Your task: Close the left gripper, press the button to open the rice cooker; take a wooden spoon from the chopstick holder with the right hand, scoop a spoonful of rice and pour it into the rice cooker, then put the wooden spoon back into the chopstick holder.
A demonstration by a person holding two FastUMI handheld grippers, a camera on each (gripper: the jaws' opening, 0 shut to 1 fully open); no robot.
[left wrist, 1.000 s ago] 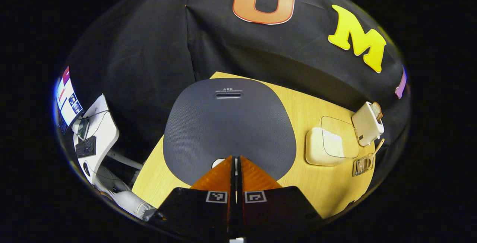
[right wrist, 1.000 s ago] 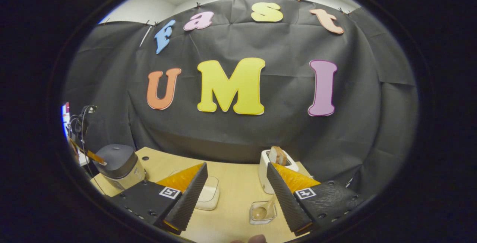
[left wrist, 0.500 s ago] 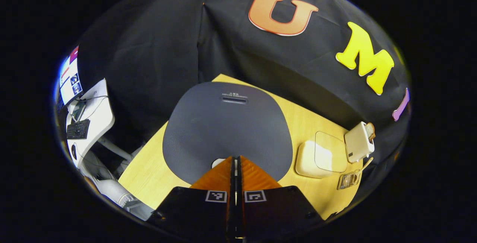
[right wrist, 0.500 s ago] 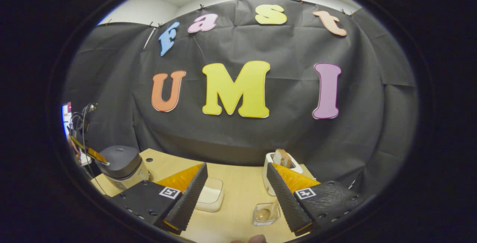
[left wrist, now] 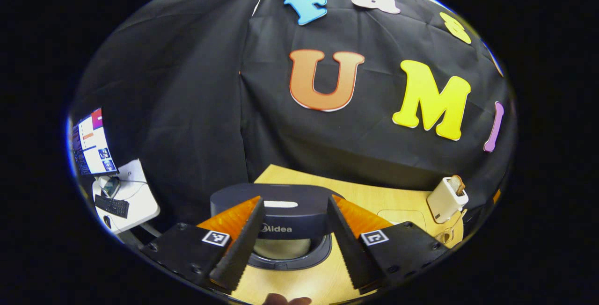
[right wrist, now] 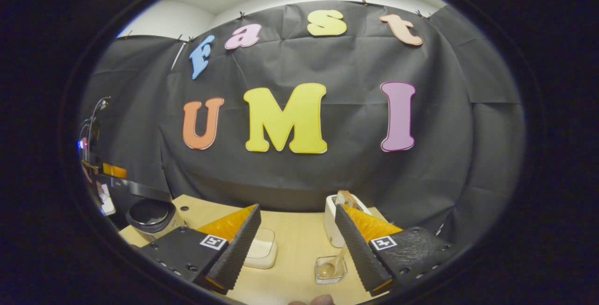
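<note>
The dark rice cooker (left wrist: 285, 244) stands right in front of my left gripper (left wrist: 295, 202), its lid (left wrist: 281, 211) raised and the pale inner pot (left wrist: 281, 249) showing below. The left gripper is open and holds nothing. In the right gripper view the cooker (right wrist: 149, 214) sits at the far left with its lid (right wrist: 138, 188) up. My right gripper (right wrist: 297, 209) is open and empty above the table. Just ahead of its right finger is the clear chopstick holder (right wrist: 330, 270) with the wooden spoon (right wrist: 338, 258) leaning in it. The pale rice box (right wrist: 259, 249) lies near its left finger.
A white toaster (right wrist: 333, 223) with a slice in it stands behind the chopstick holder, also seen at the table's right end as the toaster (left wrist: 447, 199). The wooden table (right wrist: 295, 258) ends at the black cloth. A side desk with a monitor (left wrist: 91, 141) stands off to the left.
My left gripper was shut and pointed down onto the cooker's closed lid; now it is open, drawn back and level. The lid has sprung up. The right gripper has barely shifted.
</note>
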